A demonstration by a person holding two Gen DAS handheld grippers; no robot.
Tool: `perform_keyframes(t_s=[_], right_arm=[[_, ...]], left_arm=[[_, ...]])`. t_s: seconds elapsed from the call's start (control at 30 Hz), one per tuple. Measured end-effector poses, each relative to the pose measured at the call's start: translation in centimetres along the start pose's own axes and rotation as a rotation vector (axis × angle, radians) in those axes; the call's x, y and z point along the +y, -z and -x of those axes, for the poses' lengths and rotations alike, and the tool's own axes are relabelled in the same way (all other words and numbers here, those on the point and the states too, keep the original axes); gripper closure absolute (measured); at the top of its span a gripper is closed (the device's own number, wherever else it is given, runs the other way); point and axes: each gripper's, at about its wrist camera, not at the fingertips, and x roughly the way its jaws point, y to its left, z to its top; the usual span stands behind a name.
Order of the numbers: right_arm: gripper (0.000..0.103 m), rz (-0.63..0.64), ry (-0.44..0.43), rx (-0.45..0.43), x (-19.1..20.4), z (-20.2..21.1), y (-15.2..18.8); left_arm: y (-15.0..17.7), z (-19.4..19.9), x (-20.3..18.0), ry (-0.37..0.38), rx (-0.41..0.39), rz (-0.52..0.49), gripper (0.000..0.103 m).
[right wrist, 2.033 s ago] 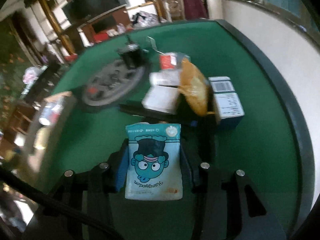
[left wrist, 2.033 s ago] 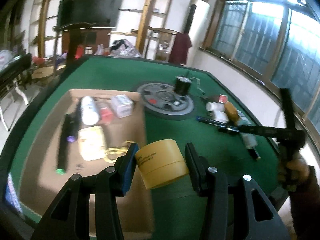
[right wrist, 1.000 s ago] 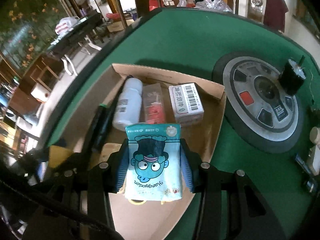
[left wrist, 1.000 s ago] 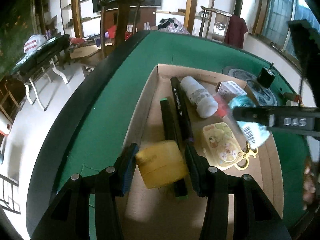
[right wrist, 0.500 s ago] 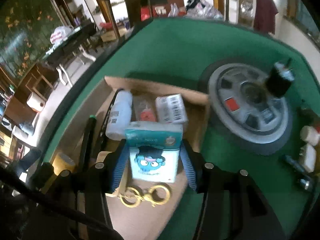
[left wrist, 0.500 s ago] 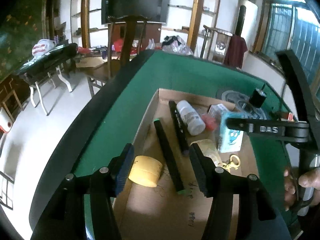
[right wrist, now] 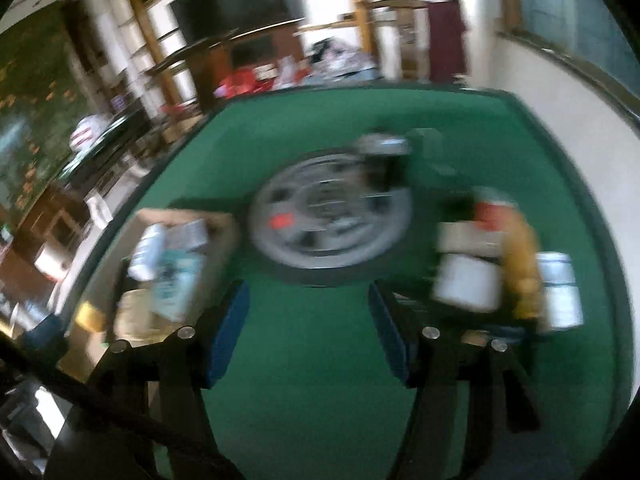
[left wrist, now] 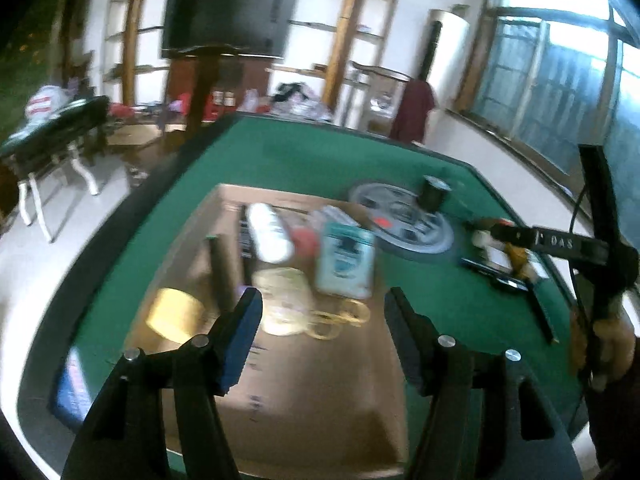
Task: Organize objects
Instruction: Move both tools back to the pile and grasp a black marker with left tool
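Green table (left wrist: 304, 160), both tongs opening w/ nothing between, yellow tub (left wrist: 176, 314) left of left tongs (left wrist: 322, 312).

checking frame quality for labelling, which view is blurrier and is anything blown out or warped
Right wrist view: heavy motion smear, the grey round disc and white jar streaked. Left wrist view: milder blur, the teal cartoon pouch in the brown cardboard box still readable; windows top right glare white. Both: fisheye bends the green felt table edge.

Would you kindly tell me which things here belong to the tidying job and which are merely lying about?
Job: cardboard box, yellow tub, blue pouch, white bottle, loose items on the felt.
Lying about: round grey disc, black cup, TV, chair.
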Motion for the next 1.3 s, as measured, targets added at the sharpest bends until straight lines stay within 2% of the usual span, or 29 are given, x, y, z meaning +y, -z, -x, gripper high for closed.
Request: perform_keyframes(t_s=[0.17, 0.3, 0.47, 0.63, 0.73, 0.8, 0.93, 1.0, 1.1, 1.13, 1.3], right_arm=[[0.042, -0.154, 0.088, -0.038, -8.7, 1.9, 0.0], [0.042, -0.26, 0.084, -0.046, -13.5, 1.9, 0.1], [0.042, -0.361, 0.036, -0.087, -17.1, 1.0, 0.3], [0.042, -0.413, 0.036, -0.147, -20.0, 0.4, 0.4], [0.042, -0.457, 0.009, -0.177, -21.5, 0.6, 0.9], [0.042, -0.48, 0.01, -0.185, -22.3, 0.8, 1.2], [0.041, -0.544, -0.003, -0.211, -23.5, 1.5, 1.8], [0.038, -0.568, -0.007, -0.221, -23.8, 1.7, 1.9], [0.037, -0.601, -0.024, -0.22, -24.2, 1.7, 1.9], [0.037, -0.611, -0.032, -0.217, -24.4, 1.6, 2.0], [0.037, -0.621, -0.045, -0.186, -24.3, 1.0, 2.2]], left_arm=[[0.3, -0.5, -3.9, 0.059, 0.012, -0.048, 0.045], [0.7, -1.5, -7.8, 0.122, 0.032, -0.075, 0.045], [1.0, -3.0, -12.3, 0.153, 0.099, -0.156, 0.045], [0.7, -5.2, -17.8, 0.178, 0.11, -0.348, 0.046], [0.3, -7.5, -21.2, 0.241, 0.095, -0.485, 0.046], [0.1, -10.0, -23.7, 0.305, 0.128, -0.571, 0.046], [0.3, -15.1, -27.2, 0.279, 0.189, -0.739, 0.046], [0.1, -17.5, -27.8, 0.265, 0.226, -0.76, 0.046], [-0.7, -19.8, -27.7, 0.318, 0.288, -0.72, 0.043], [-1.0, -19.9, -27.7, 0.329, 0.272, -0.71, 0.043], [-1.0, -19.3, -27.9, 0.404, 0.322, -0.69, 0.045]])
